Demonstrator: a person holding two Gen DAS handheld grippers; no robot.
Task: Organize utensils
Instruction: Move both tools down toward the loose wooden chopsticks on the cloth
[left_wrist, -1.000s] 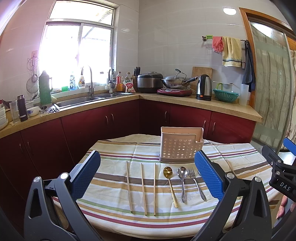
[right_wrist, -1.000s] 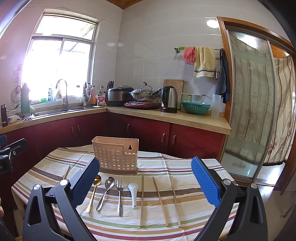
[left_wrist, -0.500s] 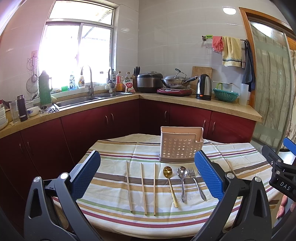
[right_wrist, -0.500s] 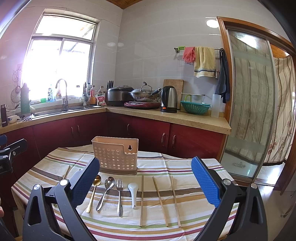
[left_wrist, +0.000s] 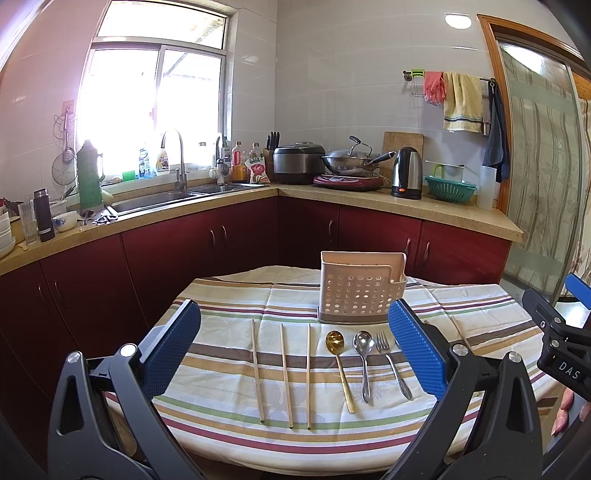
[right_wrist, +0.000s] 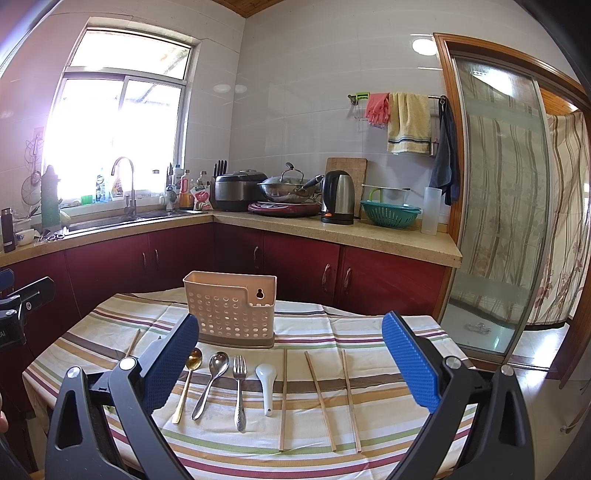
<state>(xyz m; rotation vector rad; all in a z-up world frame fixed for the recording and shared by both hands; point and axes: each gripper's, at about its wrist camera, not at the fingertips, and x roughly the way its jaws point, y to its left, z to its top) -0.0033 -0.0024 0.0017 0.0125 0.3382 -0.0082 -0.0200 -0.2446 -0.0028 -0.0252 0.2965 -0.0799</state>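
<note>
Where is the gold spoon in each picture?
Left wrist: gold spoon lies center-right on the tablecloth, left of the silver spoon.
Right wrist: gold spoon lies lower left, beside the left finger.
Shared landmark: the beige basket behind it.

The left tool (left_wrist: 295, 350) hangs wide open above chopsticks (left_wrist: 282, 373), spoons (left_wrist: 351, 363) and a fork (left_wrist: 393, 363).
</note>
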